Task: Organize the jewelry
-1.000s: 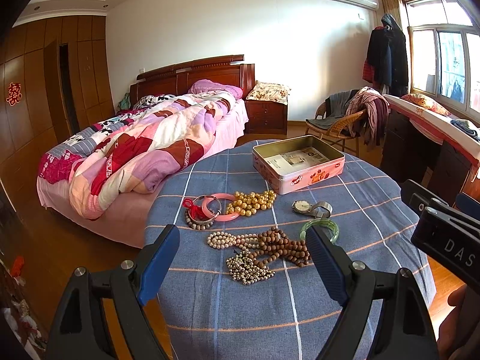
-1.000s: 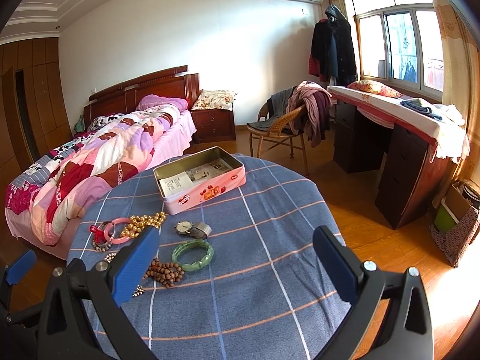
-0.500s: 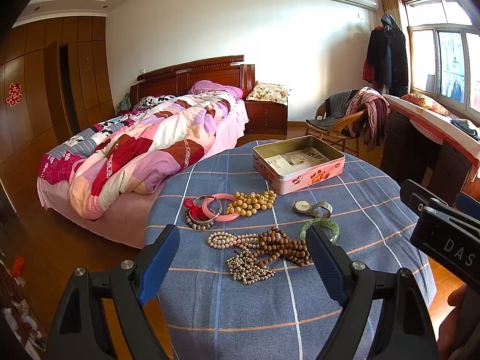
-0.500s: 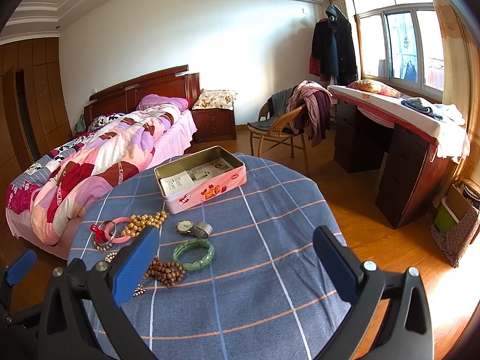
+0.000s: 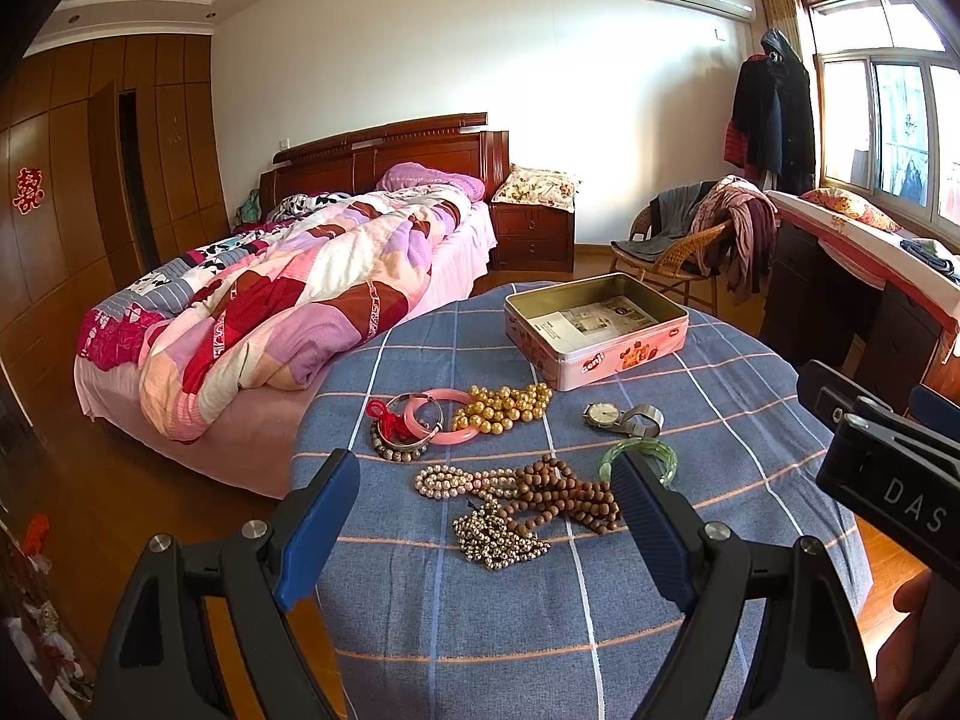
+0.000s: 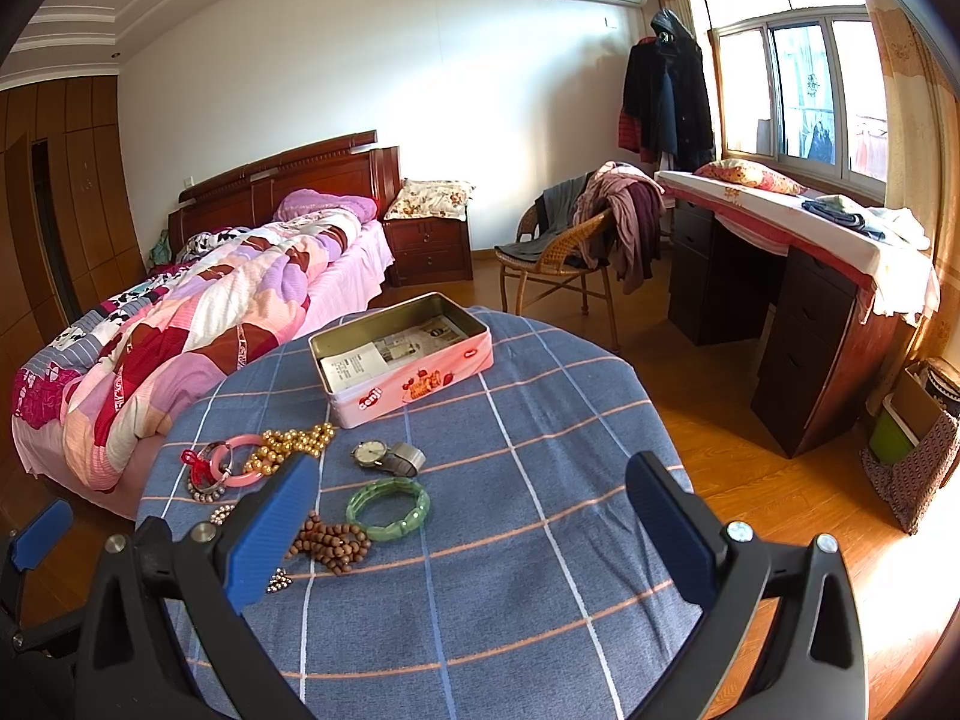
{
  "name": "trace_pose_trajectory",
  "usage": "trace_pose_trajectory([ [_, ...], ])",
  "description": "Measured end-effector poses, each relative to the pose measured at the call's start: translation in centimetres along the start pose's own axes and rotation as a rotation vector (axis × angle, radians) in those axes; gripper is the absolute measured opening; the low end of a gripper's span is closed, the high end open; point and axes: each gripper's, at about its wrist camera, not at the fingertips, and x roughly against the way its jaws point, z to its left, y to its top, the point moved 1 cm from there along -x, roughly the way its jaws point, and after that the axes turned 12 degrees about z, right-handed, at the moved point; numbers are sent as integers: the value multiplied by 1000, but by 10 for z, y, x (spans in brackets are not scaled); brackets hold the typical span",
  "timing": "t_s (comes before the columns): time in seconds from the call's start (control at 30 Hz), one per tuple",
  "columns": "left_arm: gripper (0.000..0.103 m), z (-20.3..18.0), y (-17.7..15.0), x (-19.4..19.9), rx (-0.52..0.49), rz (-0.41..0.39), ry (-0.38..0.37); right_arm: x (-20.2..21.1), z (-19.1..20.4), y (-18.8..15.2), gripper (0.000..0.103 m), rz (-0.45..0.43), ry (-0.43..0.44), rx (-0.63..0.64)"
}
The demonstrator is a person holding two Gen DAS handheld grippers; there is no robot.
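left wrist view: left gripper wide, empty, unchanged; wooden beads at 12 o'clock.
right gripper: wide, empty.
change: none; tin holds no jewelry.

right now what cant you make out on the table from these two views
- Green bangle: near edge hidden by the left gripper finger, left view.
- Pearl strand: mostly behind the right gripper finger, right view.
- Tin: print on the papers inside too small, both views.
- Watch: dial too small to read.
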Motion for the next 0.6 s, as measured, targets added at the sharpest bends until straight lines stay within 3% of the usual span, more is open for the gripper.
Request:
trace_pose_trajectory([
  [0.6, 86, 0, -2, -1, -1, 7, -4, -1, 1, -2, 103, 6, -3, 1],
])
